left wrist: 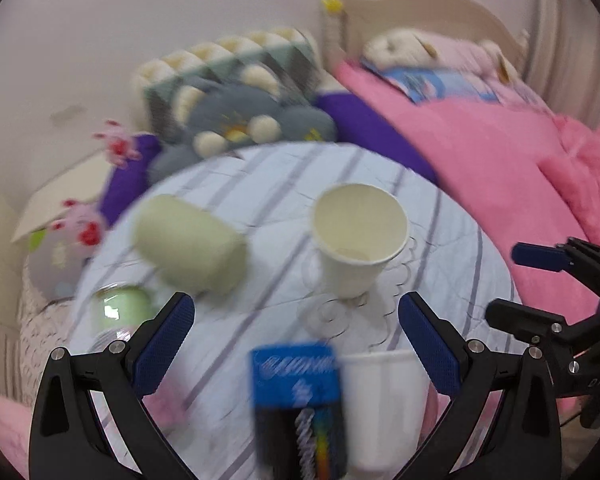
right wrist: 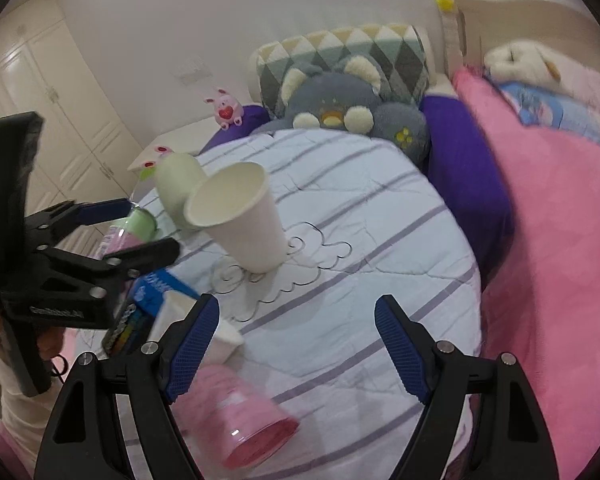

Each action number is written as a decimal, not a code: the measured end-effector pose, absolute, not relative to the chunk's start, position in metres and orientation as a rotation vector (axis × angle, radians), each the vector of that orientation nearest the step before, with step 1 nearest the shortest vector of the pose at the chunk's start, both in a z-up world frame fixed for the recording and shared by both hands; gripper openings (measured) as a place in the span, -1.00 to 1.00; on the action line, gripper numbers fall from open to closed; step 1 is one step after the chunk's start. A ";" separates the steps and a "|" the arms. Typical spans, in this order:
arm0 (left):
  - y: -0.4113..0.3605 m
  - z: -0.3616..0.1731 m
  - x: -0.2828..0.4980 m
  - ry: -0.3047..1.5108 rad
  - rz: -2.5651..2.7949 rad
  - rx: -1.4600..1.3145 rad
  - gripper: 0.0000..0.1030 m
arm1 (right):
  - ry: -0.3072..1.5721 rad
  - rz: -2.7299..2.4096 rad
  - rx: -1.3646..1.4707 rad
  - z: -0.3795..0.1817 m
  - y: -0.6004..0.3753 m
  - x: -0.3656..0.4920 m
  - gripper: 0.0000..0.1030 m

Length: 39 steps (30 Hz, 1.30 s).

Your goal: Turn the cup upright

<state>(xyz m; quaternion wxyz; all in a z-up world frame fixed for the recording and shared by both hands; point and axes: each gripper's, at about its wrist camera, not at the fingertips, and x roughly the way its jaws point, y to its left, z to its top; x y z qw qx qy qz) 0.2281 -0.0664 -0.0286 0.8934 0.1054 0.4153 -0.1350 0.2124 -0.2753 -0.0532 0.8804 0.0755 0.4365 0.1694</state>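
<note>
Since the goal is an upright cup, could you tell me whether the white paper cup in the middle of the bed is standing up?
Upright: the paper cup rests on its base, open mouth upward, leaning slightly.

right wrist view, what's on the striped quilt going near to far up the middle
pink cup lying on its side, nearest → white paper cup standing mouth up → grey plush toy at the quilt's far edge → diamond-pattern pillow behind it
</note>
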 end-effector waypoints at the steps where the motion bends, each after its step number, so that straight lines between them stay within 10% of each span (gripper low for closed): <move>1: -0.059 -0.023 0.216 0.824 -0.245 0.217 1.00 | 0.886 0.350 0.125 -0.046 -0.269 0.203 0.58; 39: 0.005 0.003 0.000 0.514 -0.003 0.025 1.00 | 0.524 0.185 -0.013 0.012 -0.191 0.020 0.58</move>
